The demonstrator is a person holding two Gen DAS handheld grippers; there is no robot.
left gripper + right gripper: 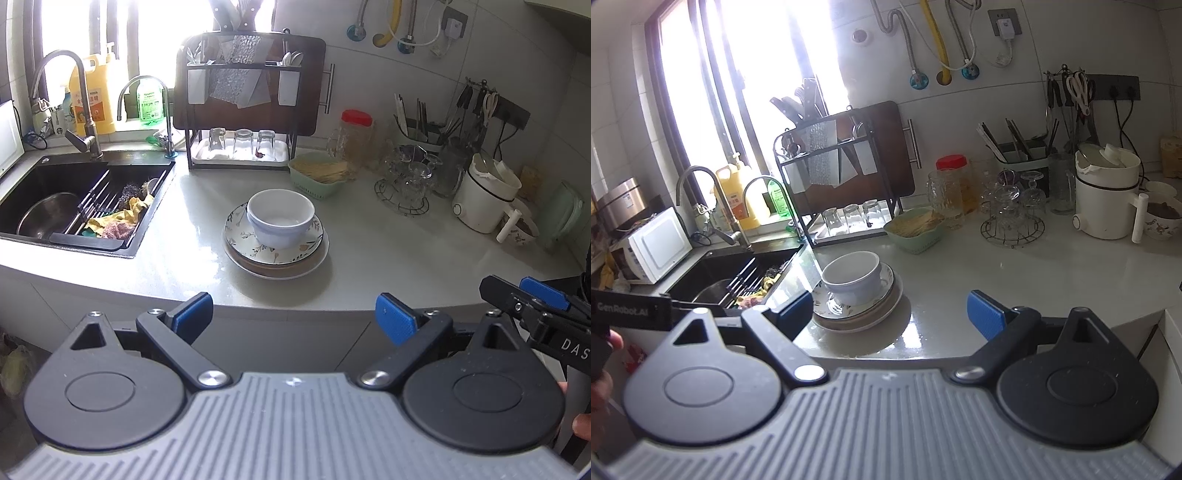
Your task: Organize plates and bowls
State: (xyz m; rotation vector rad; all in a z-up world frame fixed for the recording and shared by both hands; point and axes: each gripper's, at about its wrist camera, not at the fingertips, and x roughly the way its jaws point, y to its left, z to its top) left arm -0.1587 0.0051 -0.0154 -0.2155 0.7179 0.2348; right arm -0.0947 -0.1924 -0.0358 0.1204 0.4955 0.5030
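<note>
We hold left gripper (pixel 293 317) wide, empty, short of counter edge; bowl (pixel 280 216) on plates (pixel 275 254) dead ahead, beyond jaws. Right gripper (pixel 890 314) wide, empty; stack ahead-left, seemingly nearer.

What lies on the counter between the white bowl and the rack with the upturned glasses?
Nothing: between the bowl and the rack the counter is bare. The left wrist view shows it best.
</note>
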